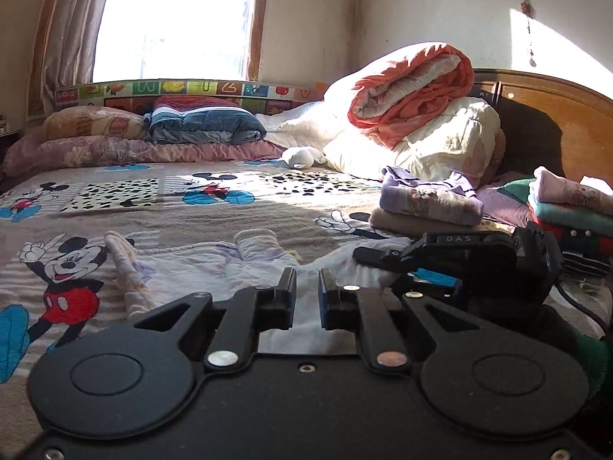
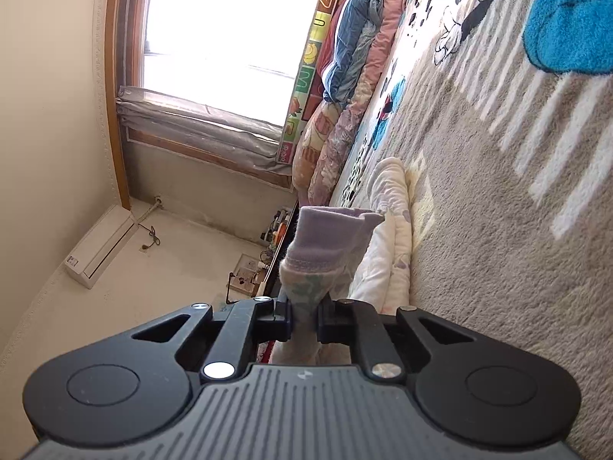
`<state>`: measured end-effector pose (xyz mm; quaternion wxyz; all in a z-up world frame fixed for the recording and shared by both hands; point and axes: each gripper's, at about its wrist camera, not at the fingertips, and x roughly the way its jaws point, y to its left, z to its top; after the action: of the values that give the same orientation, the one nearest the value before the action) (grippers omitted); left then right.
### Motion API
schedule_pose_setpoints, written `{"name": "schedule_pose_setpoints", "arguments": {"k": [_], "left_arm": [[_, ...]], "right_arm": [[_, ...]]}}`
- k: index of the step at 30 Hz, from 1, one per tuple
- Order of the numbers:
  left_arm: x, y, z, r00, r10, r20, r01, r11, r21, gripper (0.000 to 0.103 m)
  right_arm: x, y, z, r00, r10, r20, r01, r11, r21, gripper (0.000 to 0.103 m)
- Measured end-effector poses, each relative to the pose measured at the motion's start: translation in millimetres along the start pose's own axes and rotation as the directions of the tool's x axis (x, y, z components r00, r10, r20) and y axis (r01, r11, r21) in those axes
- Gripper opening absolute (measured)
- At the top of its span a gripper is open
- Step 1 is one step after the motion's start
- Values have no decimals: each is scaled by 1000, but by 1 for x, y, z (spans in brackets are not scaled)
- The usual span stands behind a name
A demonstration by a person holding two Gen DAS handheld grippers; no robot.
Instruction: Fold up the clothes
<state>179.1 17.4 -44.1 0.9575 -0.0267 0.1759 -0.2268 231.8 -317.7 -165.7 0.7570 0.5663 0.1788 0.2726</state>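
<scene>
Two hand-held grippers work over a child's pale garment [image 1: 214,268] spread flat on a cartoon-mouse bedspread [image 1: 115,207] in a sunlit bedroom. The left gripper [image 1: 307,287] hovers low over the near part of the white, lilac-trimmed cloth, its jaws drawn close with only a narrow slit between them; whether any fabric is caught there cannot be told. The right gripper [image 2: 304,316], rolled onto its side so that the bed runs up the right of its view, pinches a lilac-cuffed sleeve end [image 2: 325,245], which bunches up past the pads while the rest of the garment lies along the bedspread beyond. Seen from the left wrist, that gripper reaches in from the right, just beside the cloth. Farther back, a small folded pile [image 1: 429,203] in lilac and beige sits on the bed, with a second stack [image 1: 574,211] of pink, teal and red near the wooden headboard [image 1: 555,115]. Rolled quilts [image 1: 413,107] in orange and cream are heaped under the window [image 1: 176,19].
</scene>
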Motion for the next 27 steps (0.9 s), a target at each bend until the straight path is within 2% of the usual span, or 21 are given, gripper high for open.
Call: {"name": "schedule_pose_setpoints", "arguments": {"k": [3, 4, 7, 11, 18, 24, 27], "left_arm": [[-13, 54, -12, 997, 63, -50, -70, 987, -144, 9], [-16, 64, -17, 996, 59, -73, -71, 982, -174, 9], [-22, 69, -24, 994, 59, -90, -75, 979, -192, 9], [-15, 62, -31, 992, 41, -116, -60, 984, -168, 9], [-2, 37, -36, 988, -33, -154, 30, 999, -24, 9], [11, 36, -47, 967, -71, -243, 77, 997, 15, 9], [16, 40, -52, 957, -63, -282, 76, 997, 35, 8]], "right_arm": [[-1, 5, 2, 1000, 14, 5, -14, 1000, -15, 12], [-1, 7, 3, 1000, 18, 6, -18, 1000, -20, 12], [-3, 10, 6, 999, 25, 23, -24, 999, -29, 12], [-5, 10, 12, 998, 29, 48, -28, 999, -33, 12], [-6, 12, 14, 997, 37, 63, -34, 998, -47, 12], [-14, 17, 18, 997, 39, 69, -35, 998, -59, 12], [-14, 12, 18, 998, 15, 67, -12, 999, -44, 12]]}}
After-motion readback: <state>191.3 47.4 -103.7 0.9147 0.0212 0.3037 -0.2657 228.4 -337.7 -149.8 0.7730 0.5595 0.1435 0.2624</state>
